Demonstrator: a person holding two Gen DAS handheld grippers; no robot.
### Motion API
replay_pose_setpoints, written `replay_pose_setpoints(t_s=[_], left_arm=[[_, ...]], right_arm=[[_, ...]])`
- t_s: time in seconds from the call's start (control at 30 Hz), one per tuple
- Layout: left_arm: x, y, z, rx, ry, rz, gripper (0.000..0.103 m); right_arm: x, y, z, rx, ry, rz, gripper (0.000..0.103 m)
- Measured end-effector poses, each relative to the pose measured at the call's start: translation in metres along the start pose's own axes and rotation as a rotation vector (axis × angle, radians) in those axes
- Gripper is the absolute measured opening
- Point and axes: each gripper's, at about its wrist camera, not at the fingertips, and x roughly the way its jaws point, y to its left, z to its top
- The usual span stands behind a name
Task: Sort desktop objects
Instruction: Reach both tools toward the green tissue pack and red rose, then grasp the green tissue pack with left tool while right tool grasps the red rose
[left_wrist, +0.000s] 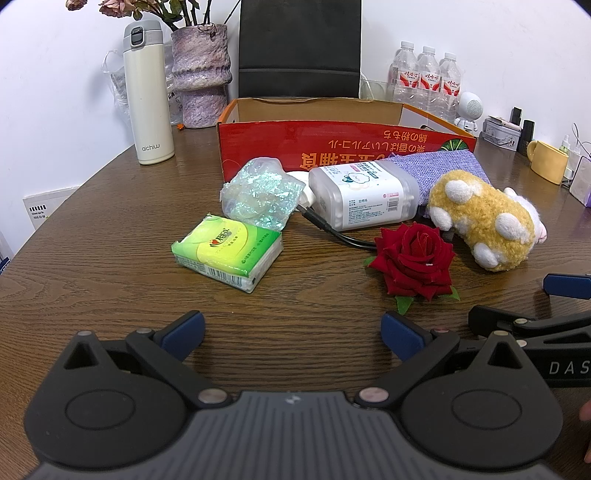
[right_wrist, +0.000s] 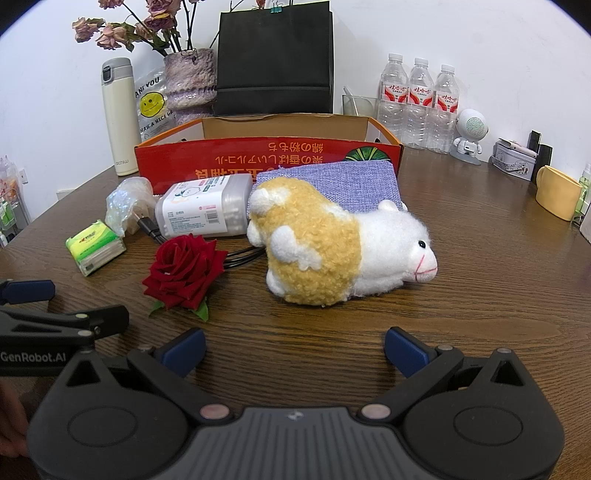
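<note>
Hovering low over the dark wood-grain desk (left_wrist: 92, 258), both grippers are pointing downward at the clutter, side by side. The left gripper (left_wrist: 291, 330) is holding its blue-padded jaws spread wide with nothing between them, only bare desk. The right gripper (right_wrist: 295, 349) is doing the same, jaws spread wide and empty; its blue tip is also showing at the right edge of the left wrist view.

Lying on the desk in front of the left gripper: a green-and-white pack of pocket tissues (left_wrist: 227, 253), and behind it, touching, a crumpled iridescent clear plastic bag (left_wrist: 258, 194). A translucent white plastic box of cotton swabs (left_wrist: 364, 195) is lying on its side just beside the bag, with a black cable (left_wrist: 332, 230) running out under it. A red fabric rose (left_wrist: 415, 258) is sitting near the cable, between the two grippers. A yellow-and-white plush toy animal (right_wrist: 332, 247) is lying on its side ahead of the right gripper, partly resting on a flat purple woven pouch (right_wrist: 332, 182).

Behind all of these an open red-and-orange cardboard box (left_wrist: 332, 136) is standing, looking empty from here. Further back: a cream thermos bottle (left_wrist: 147, 96), a purple vase (left_wrist: 201, 74), a black paper bag (right_wrist: 273, 59), three water bottles (right_wrist: 417, 103), a yellow mug (right_wrist: 557, 197).
</note>
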Motion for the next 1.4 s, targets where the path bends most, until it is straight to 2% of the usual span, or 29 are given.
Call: replay_pose_setpoints(t_s=[1.03,1.13,1.2,1.27,1.33,1.4], left_arm=[[0.0,0.0,0.0,-0.001,0.0,-0.001,0.103],[-0.001,0.0,0.0,0.041,-0.012,-0.007,0.103],[-0.011,0.006,0.002,0.062,-0.068,-0.003,0.103],[-0.018,0.017,0.008,0.037,-0.128,0.005,0.103],[-0.017,0.031,0.023,0.008,-0.153,-0.011,0.103],[-0.004,0.047,0.038,-0.012,-0.139,-0.065,0.103]], right_arm=[[0.002,-0.001,0.001,-0.013,0.001,0.013,0.103],[-0.003,-0.003,0.001,-0.044,0.009,0.077,0.103],[-0.016,-0.007,-0.003,-0.053,-0.03,0.187,0.091],[-0.024,-0.01,0.0,-0.057,-0.06,0.299,0.086],[-0.028,-0.003,0.01,-0.096,-0.093,0.339,0.082],[-0.025,0.011,0.022,-0.14,-0.12,0.338,0.08]])
